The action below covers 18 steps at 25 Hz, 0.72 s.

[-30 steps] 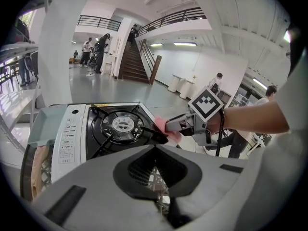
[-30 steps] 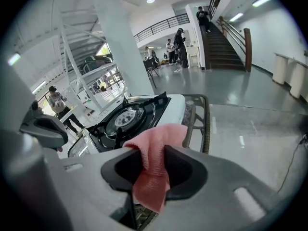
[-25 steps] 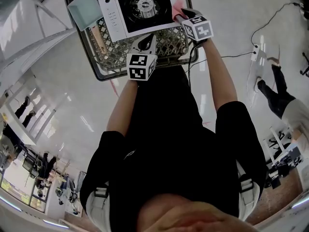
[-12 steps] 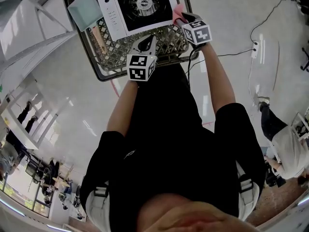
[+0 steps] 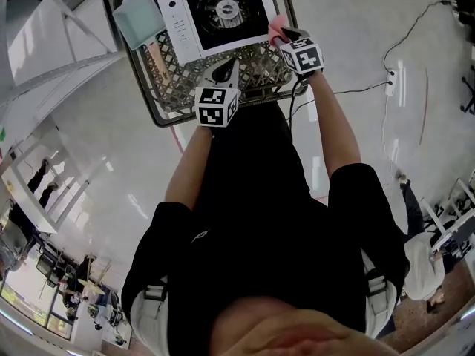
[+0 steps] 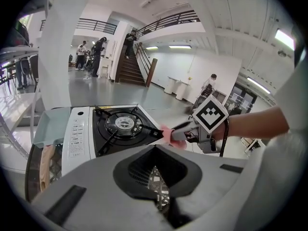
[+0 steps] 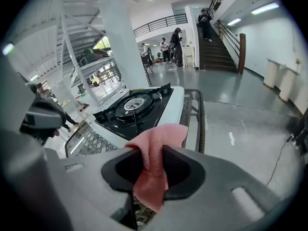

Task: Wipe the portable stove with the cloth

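Note:
The portable stove [image 5: 215, 13], white with a black burner top, sits on a wire-mesh cart [image 5: 178, 80]. My right gripper [image 5: 279, 31] is shut on a pink cloth [image 5: 274, 26] and holds it at the stove's near right edge. In the right gripper view the cloth [image 7: 153, 162] hangs between the jaws, with the stove [image 7: 139, 107] just beyond. My left gripper [image 5: 225, 69] hovers over the cart mesh in front of the stove, jaws together and holding nothing. In the left gripper view the stove [image 6: 113, 129], the cloth [image 6: 168, 134] and the right gripper [image 6: 180, 131] are ahead.
A pale green tray [image 5: 139, 17] lies on the cart left of the stove. The cart's rim [image 5: 223, 104] runs close to my body. A cable [image 5: 349, 87] and a power strip [image 5: 393, 76] lie on the glossy floor to the right. People stand far off.
The right gripper with the cloth has edged slightly along the stove's right edge. The left gripper has stayed put. A person on the floor at the right has walked off.

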Available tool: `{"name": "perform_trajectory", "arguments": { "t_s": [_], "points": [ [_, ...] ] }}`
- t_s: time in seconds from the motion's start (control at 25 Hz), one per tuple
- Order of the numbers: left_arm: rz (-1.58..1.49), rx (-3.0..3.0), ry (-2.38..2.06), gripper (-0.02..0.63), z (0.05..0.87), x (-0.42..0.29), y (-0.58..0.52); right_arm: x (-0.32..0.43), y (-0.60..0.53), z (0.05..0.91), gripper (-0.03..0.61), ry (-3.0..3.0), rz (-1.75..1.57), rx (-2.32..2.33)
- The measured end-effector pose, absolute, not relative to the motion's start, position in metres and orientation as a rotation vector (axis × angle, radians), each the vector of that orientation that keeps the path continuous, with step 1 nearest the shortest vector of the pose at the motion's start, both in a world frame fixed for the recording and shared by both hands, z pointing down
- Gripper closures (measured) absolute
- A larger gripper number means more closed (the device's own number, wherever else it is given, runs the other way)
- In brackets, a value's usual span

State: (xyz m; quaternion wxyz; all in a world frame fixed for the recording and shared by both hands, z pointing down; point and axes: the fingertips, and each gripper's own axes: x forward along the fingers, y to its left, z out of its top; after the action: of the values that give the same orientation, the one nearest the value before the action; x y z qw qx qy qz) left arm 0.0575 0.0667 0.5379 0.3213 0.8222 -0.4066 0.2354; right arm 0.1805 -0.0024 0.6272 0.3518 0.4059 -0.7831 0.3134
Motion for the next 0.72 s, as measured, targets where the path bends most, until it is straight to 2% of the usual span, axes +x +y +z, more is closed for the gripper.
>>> {"name": "perform_trajectory", "arguments": {
  "t_s": [0.52, 0.72],
  "points": [
    [0.531, 2.171, -1.202, 0.614, 0.497, 0.013, 0.059, 0.178, 0.000, 0.619, 0.529, -1.957, 0.742, 1.045],
    [0.475, 2.167, -1.279, 0.614, 0.476, -0.015, 0.051, 0.171, 0.005, 0.580, 0.536, -2.030, 0.700, 1.133]
  ]
}}
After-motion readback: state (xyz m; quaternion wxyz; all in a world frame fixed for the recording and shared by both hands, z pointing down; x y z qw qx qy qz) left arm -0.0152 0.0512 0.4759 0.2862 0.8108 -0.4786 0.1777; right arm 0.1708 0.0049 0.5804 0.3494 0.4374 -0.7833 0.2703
